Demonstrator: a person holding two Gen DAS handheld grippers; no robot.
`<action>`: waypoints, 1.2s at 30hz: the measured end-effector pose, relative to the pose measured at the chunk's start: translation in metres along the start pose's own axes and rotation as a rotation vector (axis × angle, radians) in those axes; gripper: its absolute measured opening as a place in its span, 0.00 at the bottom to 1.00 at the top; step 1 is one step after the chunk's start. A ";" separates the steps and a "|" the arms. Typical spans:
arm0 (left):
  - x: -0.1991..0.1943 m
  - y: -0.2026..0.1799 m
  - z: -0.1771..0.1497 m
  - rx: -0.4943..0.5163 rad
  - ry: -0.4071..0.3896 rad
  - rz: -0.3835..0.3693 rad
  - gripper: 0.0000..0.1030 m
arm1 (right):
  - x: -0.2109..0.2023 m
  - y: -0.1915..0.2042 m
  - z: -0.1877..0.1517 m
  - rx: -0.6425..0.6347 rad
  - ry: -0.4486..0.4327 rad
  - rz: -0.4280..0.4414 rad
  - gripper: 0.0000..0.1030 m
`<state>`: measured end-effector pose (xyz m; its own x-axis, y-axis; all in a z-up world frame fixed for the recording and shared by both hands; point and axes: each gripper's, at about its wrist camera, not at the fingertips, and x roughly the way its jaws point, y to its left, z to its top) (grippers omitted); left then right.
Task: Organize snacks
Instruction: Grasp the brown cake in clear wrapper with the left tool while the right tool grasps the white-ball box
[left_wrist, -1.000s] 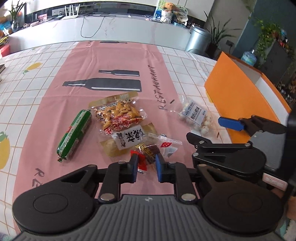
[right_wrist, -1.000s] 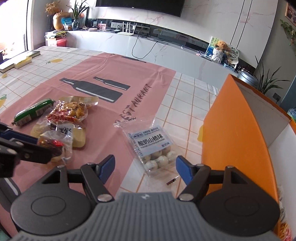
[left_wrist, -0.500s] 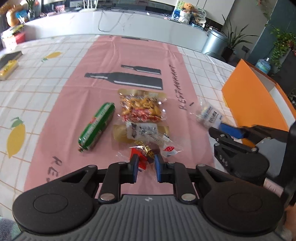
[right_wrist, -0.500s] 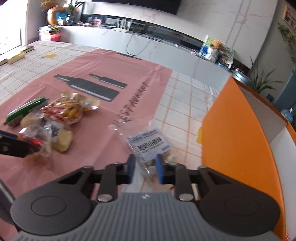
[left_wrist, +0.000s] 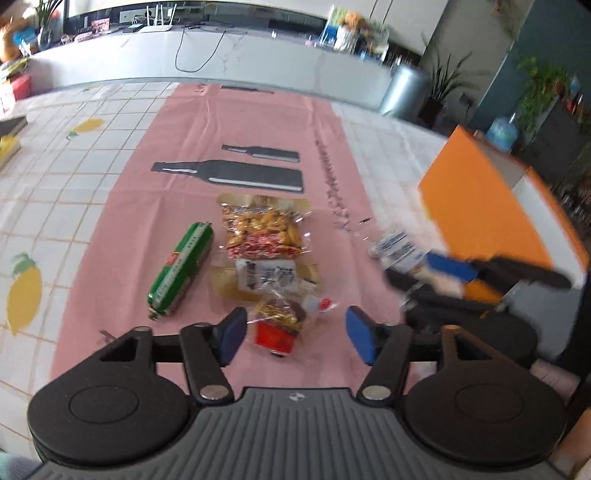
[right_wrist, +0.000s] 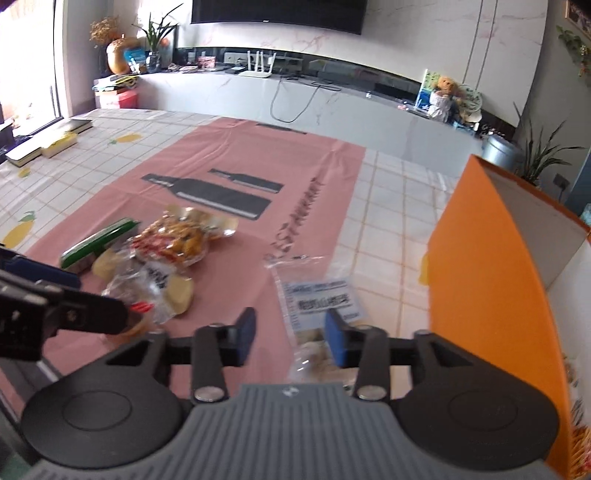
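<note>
While the left hand-held gripper has just spread, freeing the small red-and-gold wrapped candy packet onto the pink cloth-covered surface; the right hand-held gripper pinches the clear bag of white balls beside the orange box, probably bound there.

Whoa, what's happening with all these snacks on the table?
Two hand-held tools are sorting snacks. The left tool has just opened its jaws, and a red-and-gold packet lies between them on the pink mat. The right tool has the bag of white balls between its jaws, which just widened a little; whether it grips is unclear. The orange box stands beside it.
</note>
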<state>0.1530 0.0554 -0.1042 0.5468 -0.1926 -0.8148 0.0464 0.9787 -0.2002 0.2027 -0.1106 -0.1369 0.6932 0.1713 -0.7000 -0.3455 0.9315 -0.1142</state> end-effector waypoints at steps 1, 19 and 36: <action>0.003 -0.001 0.002 0.010 0.010 0.016 0.73 | 0.002 -0.004 0.002 0.000 0.002 -0.005 0.42; 0.029 0.015 0.005 -0.041 0.020 0.003 0.73 | 0.036 -0.024 0.008 0.120 0.103 0.063 0.69; 0.038 0.011 0.002 -0.035 0.037 0.008 0.50 | 0.039 -0.014 0.004 0.170 0.100 0.032 0.62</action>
<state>0.1757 0.0589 -0.1358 0.5160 -0.1876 -0.8358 0.0120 0.9772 -0.2119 0.2371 -0.1159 -0.1602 0.6142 0.1767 -0.7691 -0.2489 0.9682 0.0236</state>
